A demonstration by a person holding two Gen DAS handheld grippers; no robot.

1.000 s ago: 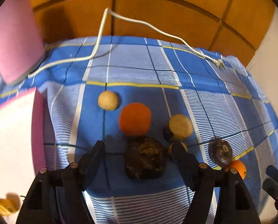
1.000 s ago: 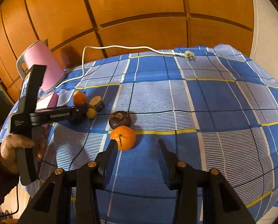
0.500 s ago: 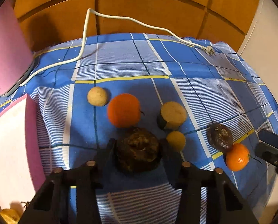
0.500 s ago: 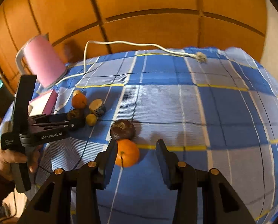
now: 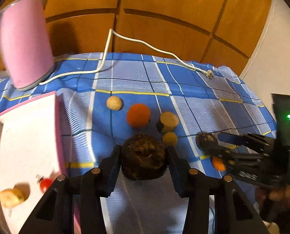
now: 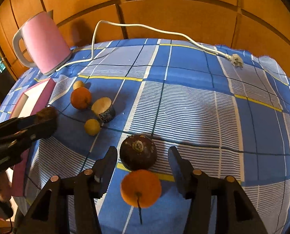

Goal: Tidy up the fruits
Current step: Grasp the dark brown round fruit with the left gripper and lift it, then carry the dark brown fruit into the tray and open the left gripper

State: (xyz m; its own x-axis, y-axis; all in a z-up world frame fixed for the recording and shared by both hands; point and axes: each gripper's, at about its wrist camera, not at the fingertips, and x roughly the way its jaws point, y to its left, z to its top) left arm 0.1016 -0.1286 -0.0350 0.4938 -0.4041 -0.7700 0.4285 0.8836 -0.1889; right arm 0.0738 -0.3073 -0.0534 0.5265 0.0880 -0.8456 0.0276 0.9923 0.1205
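Note:
My left gripper (image 5: 144, 149) is shut on a rough dark brown fruit (image 5: 144, 159) and holds it just off the blue checked cloth (image 5: 137, 76); the right wrist view shows that fruit (image 6: 47, 113) at the left. My right gripper (image 6: 142, 151) points down with its jaws opening. A small orange (image 6: 140, 188) lies between its fingers and a dark purple round fruit (image 6: 138, 154) sits at the tips, with no pad touching either. On the cloth lie a tan ball (image 5: 114, 103), a bigger orange (image 5: 138, 115), a cut tan piece (image 5: 168, 121) and a small yellow ball (image 5: 169, 138).
A white tray with a pink rim (image 5: 57, 120) stands at the left, holding a cherry tomato (image 5: 45, 183) and a yellowish fruit (image 5: 11, 197). A pink kettle (image 5: 26, 41) stands behind it. Its white cord (image 5: 145, 43) and plug (image 5: 209, 75) trail across the back.
My left gripper shut on the brown fruit and raised it slightly. My right gripper moved forward and down over the small orange, and its jaws spread wider.

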